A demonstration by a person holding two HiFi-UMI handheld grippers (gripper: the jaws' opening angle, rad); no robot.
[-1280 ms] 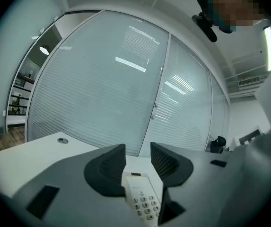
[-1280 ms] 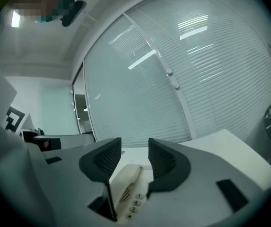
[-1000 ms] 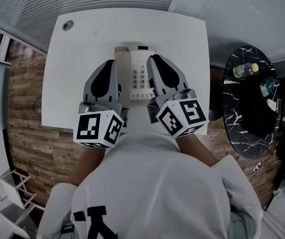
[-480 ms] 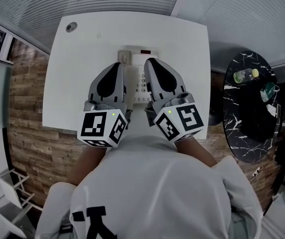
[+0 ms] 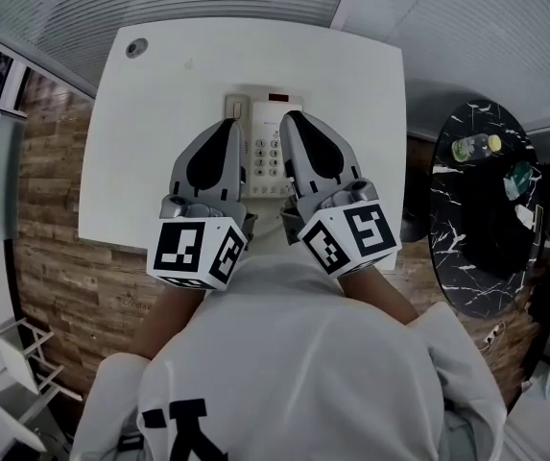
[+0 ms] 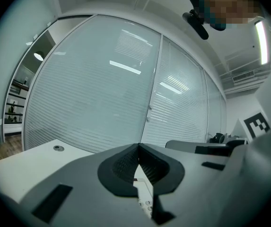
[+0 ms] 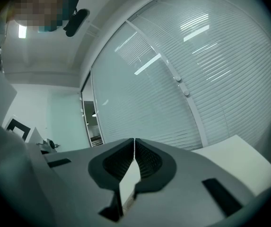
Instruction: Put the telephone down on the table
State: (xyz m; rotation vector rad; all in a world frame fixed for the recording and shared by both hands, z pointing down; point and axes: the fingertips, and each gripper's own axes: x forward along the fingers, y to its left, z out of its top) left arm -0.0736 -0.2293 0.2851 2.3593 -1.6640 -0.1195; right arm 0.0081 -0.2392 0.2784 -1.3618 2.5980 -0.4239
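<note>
White boxy telephone (image 5: 269, 157) flat on smooth white table (image 5: 150, 113); L tool (image 5: 228, 123) & R tool (image 5: 290, 116) both w/ jaws together.

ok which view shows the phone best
The head view: the phone lies on the table, keypad showing between the left gripper and right gripper. The left gripper view shows only a sliver with a few keys below its shut fingers; the right gripper view, a white sliver.
</note>
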